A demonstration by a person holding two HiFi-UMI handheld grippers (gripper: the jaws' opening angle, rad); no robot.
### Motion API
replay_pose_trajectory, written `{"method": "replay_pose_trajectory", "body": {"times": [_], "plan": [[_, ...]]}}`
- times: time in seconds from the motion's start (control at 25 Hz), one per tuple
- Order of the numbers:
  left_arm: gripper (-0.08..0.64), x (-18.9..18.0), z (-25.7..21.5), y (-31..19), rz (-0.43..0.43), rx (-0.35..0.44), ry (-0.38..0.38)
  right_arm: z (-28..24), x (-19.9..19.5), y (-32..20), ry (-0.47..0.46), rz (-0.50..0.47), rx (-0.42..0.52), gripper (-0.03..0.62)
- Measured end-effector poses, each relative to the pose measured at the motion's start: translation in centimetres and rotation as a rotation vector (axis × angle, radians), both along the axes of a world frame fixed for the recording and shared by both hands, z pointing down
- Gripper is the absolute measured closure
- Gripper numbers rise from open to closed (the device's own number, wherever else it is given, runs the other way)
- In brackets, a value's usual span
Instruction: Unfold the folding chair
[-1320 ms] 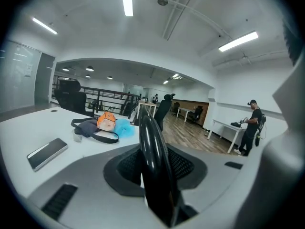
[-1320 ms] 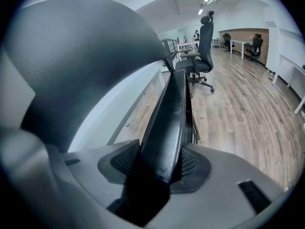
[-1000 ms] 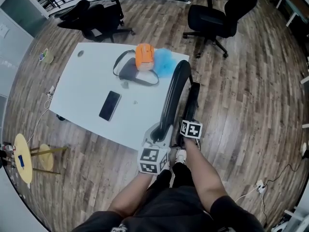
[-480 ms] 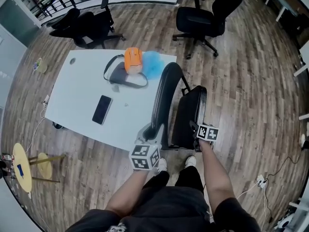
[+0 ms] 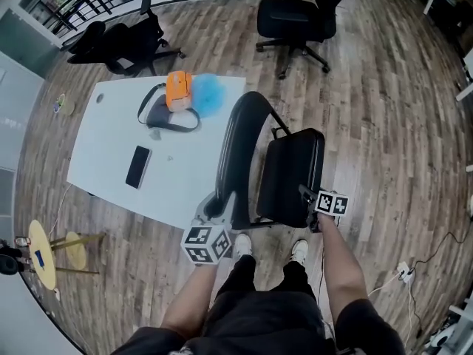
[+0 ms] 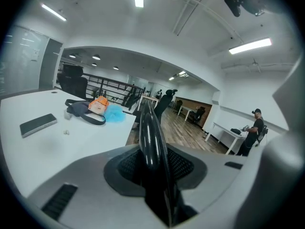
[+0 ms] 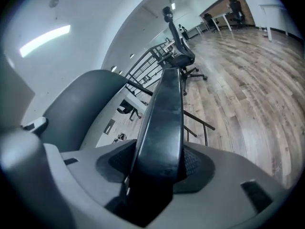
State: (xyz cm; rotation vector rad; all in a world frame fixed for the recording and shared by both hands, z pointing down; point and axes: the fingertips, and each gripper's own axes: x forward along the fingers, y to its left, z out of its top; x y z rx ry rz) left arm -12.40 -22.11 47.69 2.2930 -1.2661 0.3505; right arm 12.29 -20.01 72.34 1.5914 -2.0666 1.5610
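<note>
**Seat [image 5: 292, 172] swings away from backrest [image 5: 236, 139]**

Head view: the folding chair [image 5: 259, 161] stands on the wood floor [image 5: 384, 109], just beside the white counter [image 5: 111, 135] where a phone [image 5: 138, 166] lies. A second ago the seat lay folded flat against the backrest. Now it has dropped outward and shows its broad top. The right gripper [image 5: 304, 192] has carried the seat's near edge off to the right, away from the left gripper [image 5: 222, 202], which sits at the backrest's lower end.

Left gripper view: the fingers [image 6: 183, 163] are clenched on the glossy black backrest frame, which runs straight up from between them. This steadies the chair.

Right gripper view: the seat's thick dark edge fills the gap between the fingers [image 7: 193, 163]. The jaws have just been opening a little, yet the pads appear to be pressing on the edge.

The unfolding looks well advanced. The seat probably needs a further push down to sit fully level.
</note>
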Motion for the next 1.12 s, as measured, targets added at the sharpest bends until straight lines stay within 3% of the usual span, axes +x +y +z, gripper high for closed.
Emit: {"method": "replay_pose_trajectory", "body": {"times": [0.12,0.32,0.48,0.6,0.88,1.12], "plan": [[0.442,2.0,0.2,0.7,0.002,0.012,0.005,0.5,3.1,1.2,-0.126,0.029,0.034,0.36],[0.439,2.9,0.7,0.4,-0.056,0.05,0.022,-0.7,4.4,1.4,-0.427,-0.026,0.17,0.331],[0.436,2.8,2.2,0.0,-0.078,0.043,0.01,0.3,6.2,2.0,-0.527,-0.041,0.202,0.31],[0.434,3.3,3.0,0.1,-0.083,0.047,-0.003,1.5,7.7,2.7,-0.563,-0.045,0.205,0.311],[0.425,4.8,5.4,0.3,-0.137,0.049,-0.012,8.0,12.9,4.6,-0.439,-0.05,0.14,0.311],[0.423,6.7,7.3,0.5,-0.196,0.038,-0.015,11.7,15.9,6.5,-0.504,-0.127,0.127,0.311]]}}
